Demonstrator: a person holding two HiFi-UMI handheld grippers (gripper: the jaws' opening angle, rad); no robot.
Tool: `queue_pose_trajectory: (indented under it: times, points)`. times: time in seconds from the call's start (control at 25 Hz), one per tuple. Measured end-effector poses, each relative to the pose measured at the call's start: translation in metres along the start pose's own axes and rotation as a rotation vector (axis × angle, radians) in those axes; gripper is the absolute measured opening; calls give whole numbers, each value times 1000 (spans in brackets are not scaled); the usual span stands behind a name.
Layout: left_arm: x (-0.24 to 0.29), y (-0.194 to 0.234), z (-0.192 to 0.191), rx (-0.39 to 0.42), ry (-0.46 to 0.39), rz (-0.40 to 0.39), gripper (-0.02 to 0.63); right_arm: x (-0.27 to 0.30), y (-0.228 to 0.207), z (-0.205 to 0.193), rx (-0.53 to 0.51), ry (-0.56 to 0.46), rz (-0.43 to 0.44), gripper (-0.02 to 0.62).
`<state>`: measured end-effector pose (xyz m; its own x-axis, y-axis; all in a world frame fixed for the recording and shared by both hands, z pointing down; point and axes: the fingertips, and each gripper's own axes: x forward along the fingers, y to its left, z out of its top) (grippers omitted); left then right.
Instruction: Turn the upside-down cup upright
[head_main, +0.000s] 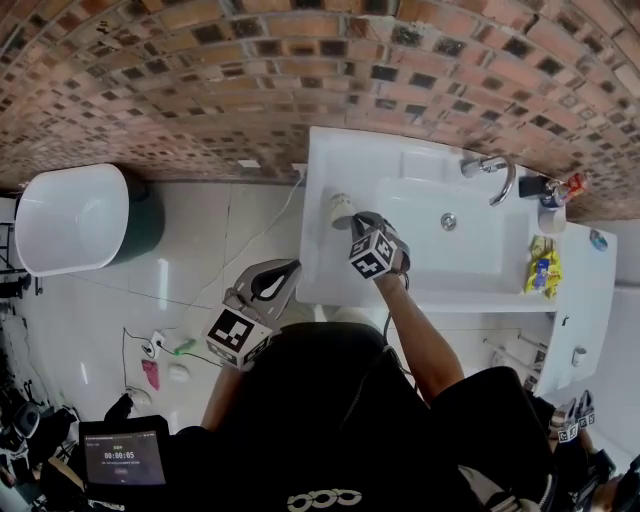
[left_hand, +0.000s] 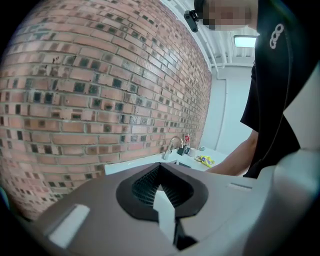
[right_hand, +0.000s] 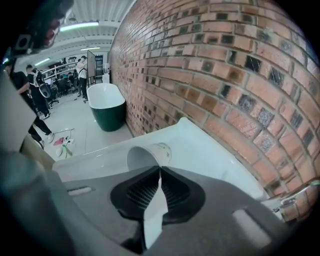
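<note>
At the left edge of the table (head_main: 325, 270), tipped cup (right_hand: 152, 151), pinched at its rim by clenched right tongs (right_hand: 159, 171). Off the front left corner, left tongs (left_hand: 160, 168), clenched on nothing.

Small screen (head_main: 123, 457), low left: timer reads 00:00:05, I think. Shirt (head_main: 323, 440) logo: white loops, not legible.

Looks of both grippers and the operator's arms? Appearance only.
Left gripper and right gripper match: grey moulded shells, black ribbed pads in a dark recess, a white strip down the middle. Each carries a white cube with black square markers. The person wears a black short-sleeved top with a white logo; forearms bare.
</note>
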<state>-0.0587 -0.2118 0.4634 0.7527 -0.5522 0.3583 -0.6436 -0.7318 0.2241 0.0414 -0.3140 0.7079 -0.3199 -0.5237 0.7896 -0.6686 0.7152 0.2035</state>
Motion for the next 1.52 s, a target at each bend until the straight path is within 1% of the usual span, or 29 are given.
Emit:
queue_pose_trajectory:
  times: [0.08, 0.16, 0.2, 0.32, 0.4, 0.44, 0.52, 0.64, 0.8, 0.96, 1.12, 1.32, 1.44, 1.52]
  points:
    - [1, 2, 2, 1, -8, -13, 15, -8, 0, 0, -10, 36, 26, 6]
    - [1, 5, 3, -1, -17, -22, 15, -17, 4, -1, 0, 83, 82, 6]
    - [1, 6, 4, -2, -20, -26, 15, -21, 7, -2, 24, 107, 119, 6]
    - [1, 10, 5, -3, -28, -36, 15, -33, 16, -9, 140, 193, 234, 6]
    - [1, 11, 5, -2, -33, -41, 15, -44, 26, -25, 199, 300, 304, 6]
    - [1, 11, 5, -2, -35, -44, 15, -49, 31, -32, 205, 353, 331, 6]
    - [1, 12, 5, -2, -39, -48, 15, -57, 36, -39, 182, 428, 370, 6]
    - [1, 12, 3, -5, -41, -59, 15, -59, 36, -45, 135, 497, 394, 6]
    - [-2, 12, 0, -6, -38, -68, 15, -60, 49, -55, 131, 575, 466, 6]
    - [-7, 13, 0, -5, -34, -68, 15, -55, 59, -59, 115, 617, 509, 6]
    - [-10, 14, -2, -2, -34, -65, 15, -45, 62, -60, 98, 640, 523, 6]
    - [-14, 16, -2, 1, -35, -62, 15, -37, 60, -57, 113, 632, 511, 9]
    - [-16, 18, -2, -5, -35, -64, 15, -36, 60, -53, 119, 616, 506, 47]
    - [-14, 17, -4, -6, -34, -64, 15, -36, 59, -53, 121, 608, 503, 51]
